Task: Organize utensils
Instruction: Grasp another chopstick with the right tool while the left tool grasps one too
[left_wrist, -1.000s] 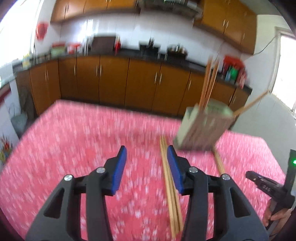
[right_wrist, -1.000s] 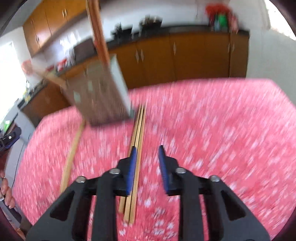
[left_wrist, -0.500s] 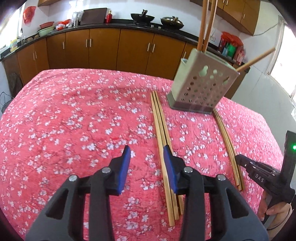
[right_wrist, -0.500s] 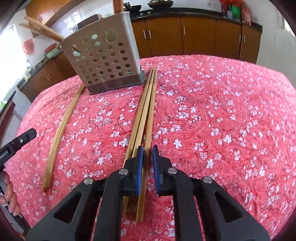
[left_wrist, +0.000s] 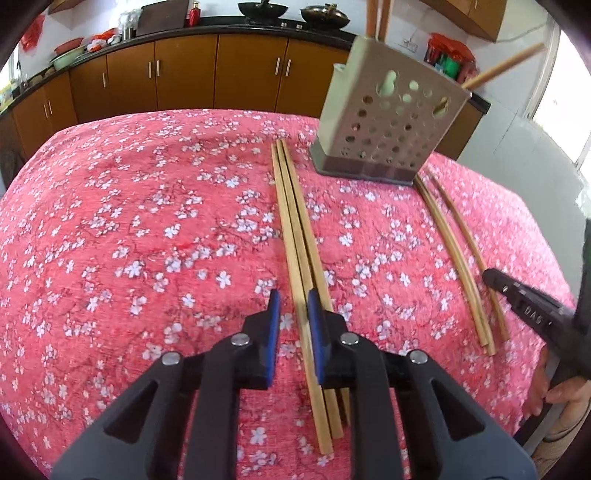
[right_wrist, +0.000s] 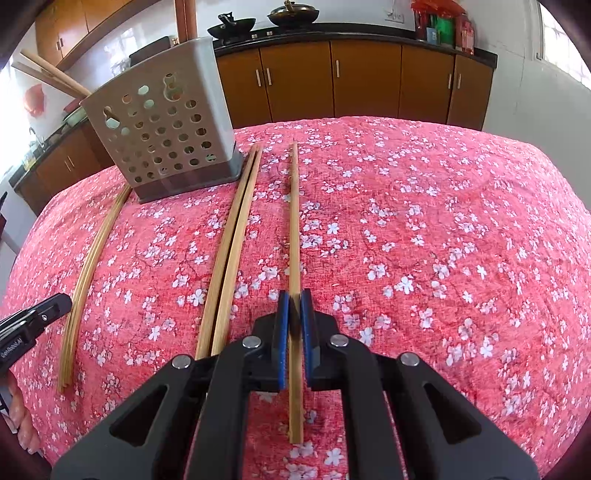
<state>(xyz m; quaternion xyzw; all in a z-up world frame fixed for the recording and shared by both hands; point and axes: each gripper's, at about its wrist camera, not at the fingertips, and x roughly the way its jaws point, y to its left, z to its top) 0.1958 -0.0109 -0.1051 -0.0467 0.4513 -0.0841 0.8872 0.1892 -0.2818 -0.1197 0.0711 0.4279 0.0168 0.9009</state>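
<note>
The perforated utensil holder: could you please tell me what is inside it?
Wooden chopsticks stick out of the utensil holder; another leans out sideways. Its walls hide their lower ends and anything else inside.

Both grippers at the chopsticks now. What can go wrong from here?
1. The left gripper has its jaws closing over three chopsticks that lie side by side. It may pinch two of them or nudge the neighbours askew.
2. The right gripper is shut on a single chopstick with a long free length ahead, which may pivot in the pads when lifted.
3. The holder already has a leaning chopstick, which could block insertion.
</note>
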